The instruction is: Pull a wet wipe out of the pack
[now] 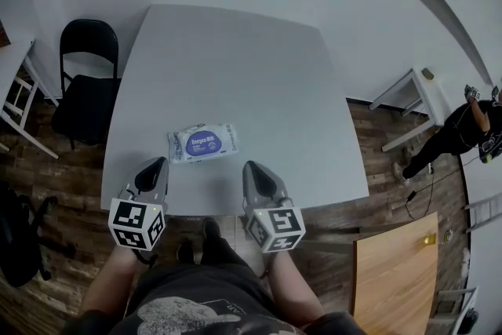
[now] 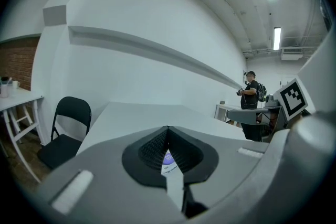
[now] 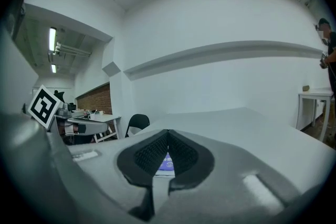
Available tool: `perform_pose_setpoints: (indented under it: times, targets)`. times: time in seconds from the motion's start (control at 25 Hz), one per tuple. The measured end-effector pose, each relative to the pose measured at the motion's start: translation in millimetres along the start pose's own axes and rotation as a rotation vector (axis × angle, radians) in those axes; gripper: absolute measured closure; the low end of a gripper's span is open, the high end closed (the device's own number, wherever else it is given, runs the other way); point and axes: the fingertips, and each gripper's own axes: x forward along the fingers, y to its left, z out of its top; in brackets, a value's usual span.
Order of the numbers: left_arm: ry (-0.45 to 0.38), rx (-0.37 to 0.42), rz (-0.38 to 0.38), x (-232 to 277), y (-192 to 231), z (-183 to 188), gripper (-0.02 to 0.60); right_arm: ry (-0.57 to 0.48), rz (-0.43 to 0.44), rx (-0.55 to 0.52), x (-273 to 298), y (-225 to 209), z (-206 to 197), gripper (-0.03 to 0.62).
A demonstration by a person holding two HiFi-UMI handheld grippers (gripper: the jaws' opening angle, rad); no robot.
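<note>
A white wet-wipe pack (image 1: pixel 203 143) with a purple oval label lies flat near the front edge of the pale grey table (image 1: pixel 227 59). My left gripper (image 1: pixel 160 162) hovers just in front of the pack's left end, shut and empty. My right gripper (image 1: pixel 248 166) sits just in front of the pack's right end, also shut with nothing in it. In the left gripper view a sliver of the pack's purple label (image 2: pixel 168 158) shows through the notch between the closed jaws. The right gripper view shows the same label (image 3: pixel 167 164) the same way.
A black folding chair (image 1: pixel 86 82) stands at the table's left side. A small white table (image 1: pixel 412 102) and a person in black (image 1: pixel 463 129) are off to the right. A wooden board (image 1: pixel 394 278) lies on the floor at right. Another white table (image 1: pixel 17 94) is at far left.
</note>
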Motion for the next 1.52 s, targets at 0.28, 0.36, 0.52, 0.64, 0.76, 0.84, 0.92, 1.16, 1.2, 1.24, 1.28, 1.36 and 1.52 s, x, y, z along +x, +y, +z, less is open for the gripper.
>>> perform_pose_setpoints:
  times: [0.28, 0.36, 0.52, 0.64, 0.76, 0.84, 0.92, 1.16, 1.2, 1.24, 1.28, 1.36, 1.52]
  targets:
    - [0.058, -0.006, 0.055, 27.3, 4.2, -11.8, 0.563, 0.026, 0.067, 0.005, 41.3, -25.6, 3.9, 0.605]
    - [0.085, -0.014, 0.071, 35.2, 3.8, -19.3, 0.563, 0.039, 0.086, 0.009, 52.3, -33.0, 1.9, 0.605]
    - [0.119, -0.029, 0.1, 48.2, 2.0, -32.5, 0.563, 0.07, 0.126, 0.002, 72.4, -44.8, -6.7, 0.605]
    - [0.154, -0.016, 0.113, 60.2, 1.1, -47.1, 0.563, 0.093, 0.136, 0.024, 84.9, -53.3, -15.5, 0.605]
    - [0.212, -0.002, 0.097, 70.2, 2.1, -64.5, 0.563, 0.12, 0.146, 0.031, 95.0, -51.2, -22.5, 0.605]
    - [0.252, -0.007, 0.084, 74.9, 3.3, -76.9, 0.563, 0.139, 0.153, 0.03, 99.0, -46.9, -27.5, 0.605]
    - [0.288, -0.021, 0.078, 79.6, 4.6, -89.3, 0.563, 0.16, 0.151, 0.037, 100.9, -44.6, -33.7, 0.605]
    - [0.369, -0.04, 0.059, 93.6, 8.0, -117.2, 0.563, 0.213, 0.141, 0.045, 102.9, -43.7, -51.2, 0.605]
    - [0.381, -0.038, 0.049, 96.3, 7.2, -121.3, 0.563, 0.219, 0.134, 0.05, 103.3, -45.4, -53.3, 0.605]
    - [0.394, -0.033, 0.041, 98.8, 6.8, -125.6, 0.563, 0.224, 0.127, 0.057, 103.4, -46.8, -55.2, 0.605]
    - [0.408, -0.028, 0.036, 101.1, 7.4, -129.6, 0.563, 0.229, 0.122, 0.062, 103.6, -47.5, -56.9, 0.605]
    - [0.432, -0.025, 0.037, 104.7, 10.2, -135.8, 0.563, 0.238, 0.119, 0.062, 105.1, -47.5, -59.1, 0.605]
    - [0.452, -0.033, 0.037, 107.4, 12.2, -142.6, 0.563, 0.248, 0.118, 0.061, 108.0, -45.8, -61.1, 0.605]
